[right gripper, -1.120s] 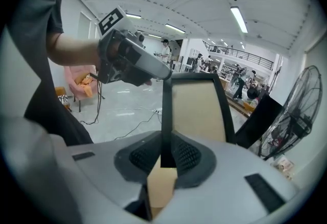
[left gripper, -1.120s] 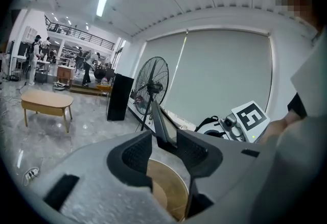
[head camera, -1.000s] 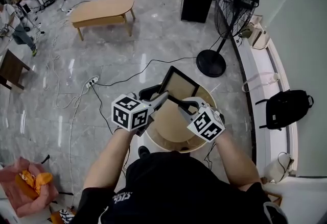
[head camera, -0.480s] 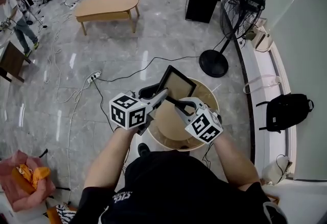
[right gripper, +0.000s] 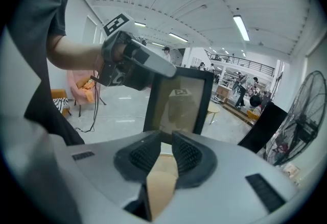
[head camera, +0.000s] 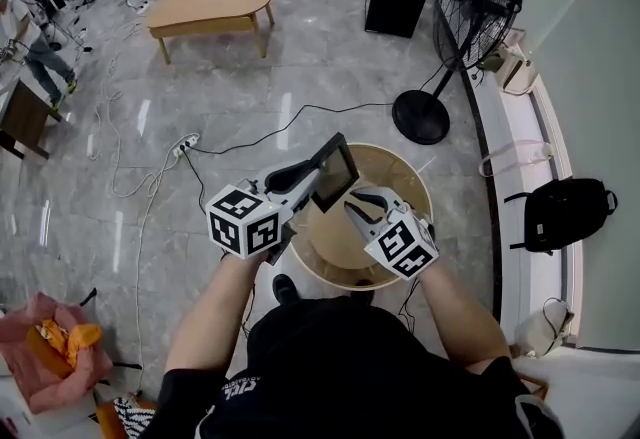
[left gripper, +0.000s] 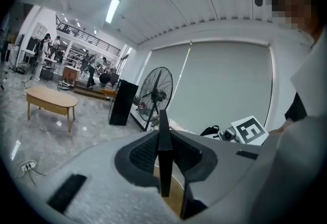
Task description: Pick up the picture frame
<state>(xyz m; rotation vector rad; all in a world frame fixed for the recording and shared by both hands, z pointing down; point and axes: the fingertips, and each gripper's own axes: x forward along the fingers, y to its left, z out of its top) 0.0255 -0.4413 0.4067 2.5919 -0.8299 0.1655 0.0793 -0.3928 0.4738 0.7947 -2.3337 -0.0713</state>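
We find the left gripper [head camera: 312, 177] clamped on the picture frame [head camera: 338, 172], jaws just closed; the frame stands upright over the round table [head camera: 397, 170]. The right gripper [head camera: 353, 208] sits slightly apart, empty. We judge that lifting clear remains.

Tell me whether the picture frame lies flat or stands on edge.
On edge: the picture frame stands steeply tilted over the round table, its side clamped between the jaws of the left gripper, which have just been closing.
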